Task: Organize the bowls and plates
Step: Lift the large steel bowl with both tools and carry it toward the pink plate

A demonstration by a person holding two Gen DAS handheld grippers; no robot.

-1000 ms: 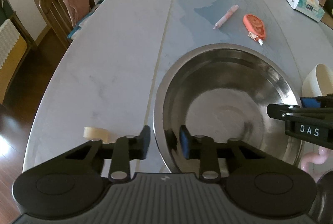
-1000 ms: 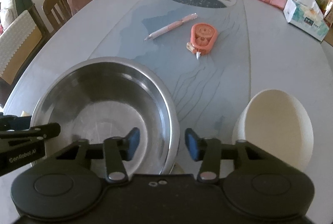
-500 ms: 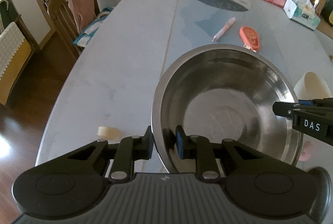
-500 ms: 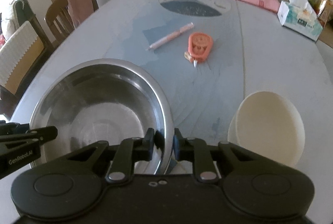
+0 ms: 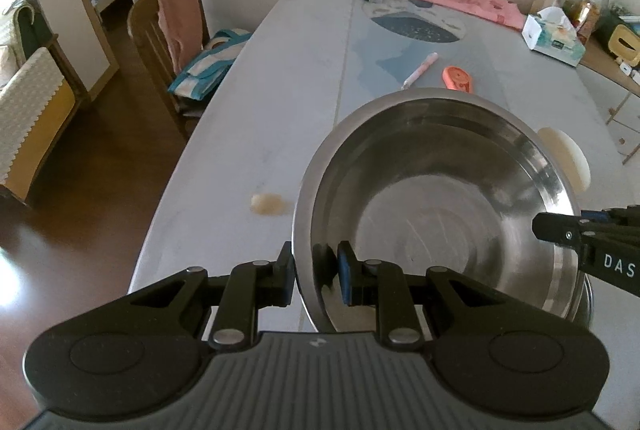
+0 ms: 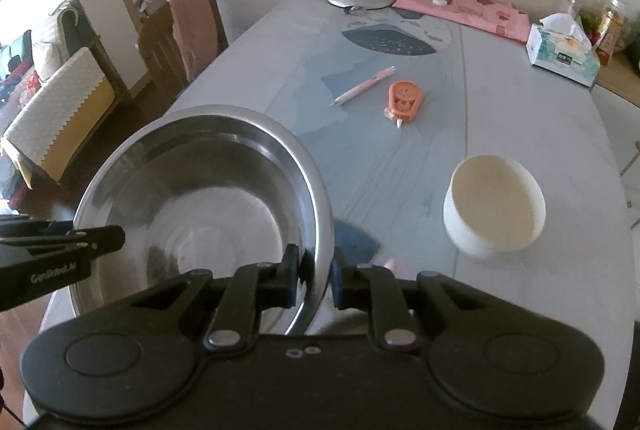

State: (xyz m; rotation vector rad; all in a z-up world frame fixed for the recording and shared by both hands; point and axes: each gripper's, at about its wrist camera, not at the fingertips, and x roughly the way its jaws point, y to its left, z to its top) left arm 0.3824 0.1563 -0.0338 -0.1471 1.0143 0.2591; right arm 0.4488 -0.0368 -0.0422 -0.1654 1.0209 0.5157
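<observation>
Steel bowl point(image 5: 436, 198) blocked a lot in the left wrist view: it covered most of the white bowl point(image 5: 568, 158) behind it, only a sliver peeked past the rim, and it cut off the near end of the orange tape dispenser point(image 5: 458, 78). The right gripper point(image 5: 560, 230) ran off the frame edge beside the steel bowl. Jars point(image 6: 608, 18) far behind it were too blurry to read.

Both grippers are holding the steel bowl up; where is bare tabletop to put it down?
Bare table lies left of the steel bowl, toward the chair side. More lies between the white bowl and tissue box. Centre is crowded: pen, orange tape dispenser.
</observation>
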